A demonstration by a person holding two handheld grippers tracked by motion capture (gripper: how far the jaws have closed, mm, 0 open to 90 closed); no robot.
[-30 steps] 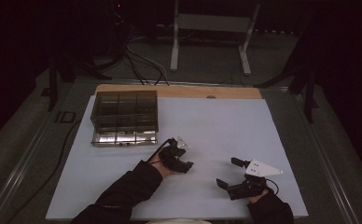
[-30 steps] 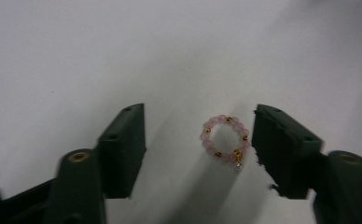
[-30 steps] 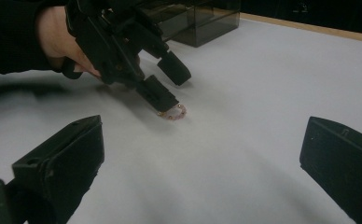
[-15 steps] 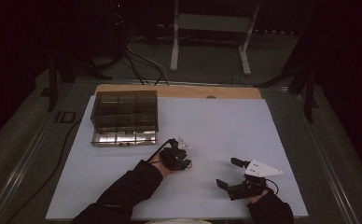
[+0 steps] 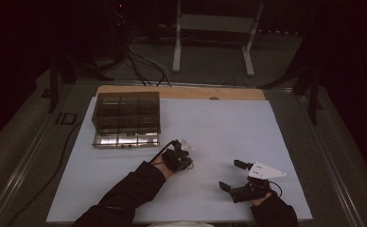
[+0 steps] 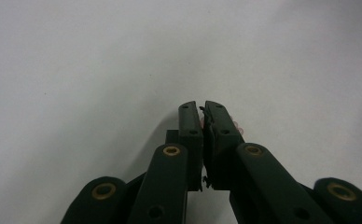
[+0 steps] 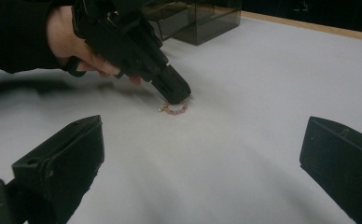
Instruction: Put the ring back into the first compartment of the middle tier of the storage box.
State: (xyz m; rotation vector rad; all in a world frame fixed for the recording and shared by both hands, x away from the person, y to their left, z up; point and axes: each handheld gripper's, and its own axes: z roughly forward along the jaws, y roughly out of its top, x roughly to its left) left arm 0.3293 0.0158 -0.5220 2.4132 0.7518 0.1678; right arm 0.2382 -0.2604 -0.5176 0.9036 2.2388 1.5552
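Near the middle of the white sheet that covers the table, towards its near edge, the left gripper is seen tipped steeply down with its tips at the surface. Its jaws are pressed together in the left gripper view, and a scrap of pink with a dark thread is caught between them. From the right gripper view the thing is read as a small bracelet, a ring of pink beads with a gold clasp, lying flat on the sheet directly under those tips. It appears to be pinched at one side of its loop, the rest still resting on the sheet.

The coming move turns on that contact: the bracelet lies straight below and just ahead of the left tips, so a plain lift would carry it, provided the pinch is on the beads and not merely beside them; this cannot be fully told. Being a loop, it has no long axis to speak of.

The right gripper is held low near the near right corner of the sheet, well apart from the bracelet, its jaws spread wide and empty, pointed towards the left hand.

A dark, clear-lidded compartment box stands towards the far left corner, beyond the left gripper. Bare sheet lies between it and the bracelet, so nothing is judged to stand in the way.
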